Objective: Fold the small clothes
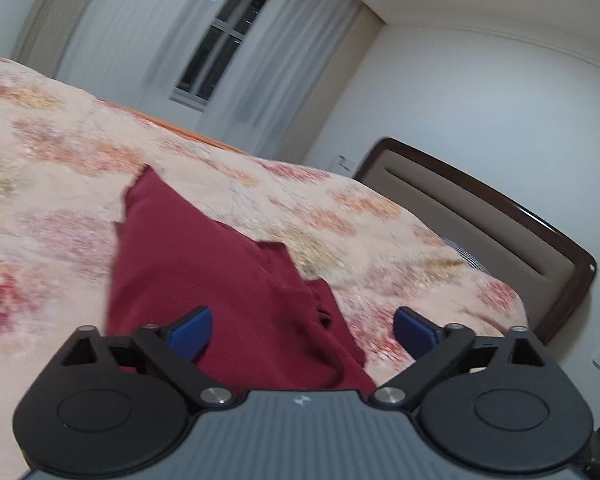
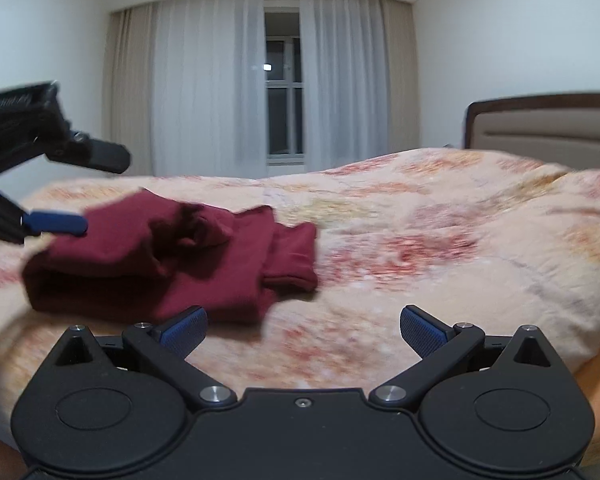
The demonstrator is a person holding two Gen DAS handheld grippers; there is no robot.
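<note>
A dark red garment (image 1: 204, 264) lies folded and bunched on the floral bedspread (image 1: 60, 168). My left gripper (image 1: 302, 330) is open just above the garment's near end, holding nothing. In the right wrist view the garment (image 2: 168, 256) lies left of centre, and my right gripper (image 2: 302, 330) is open and empty, in front of and to the right of it, over the bedspread (image 2: 440, 248). The left gripper (image 2: 94, 192) shows there at the far left, jaws apart, at the garment's left end.
A brown padded headboard (image 1: 480, 216) stands at the right end of the bed. White curtains and a dark window (image 2: 284, 96) are on the far wall. An orange sheet edge (image 2: 596, 384) shows at the bed's near right side.
</note>
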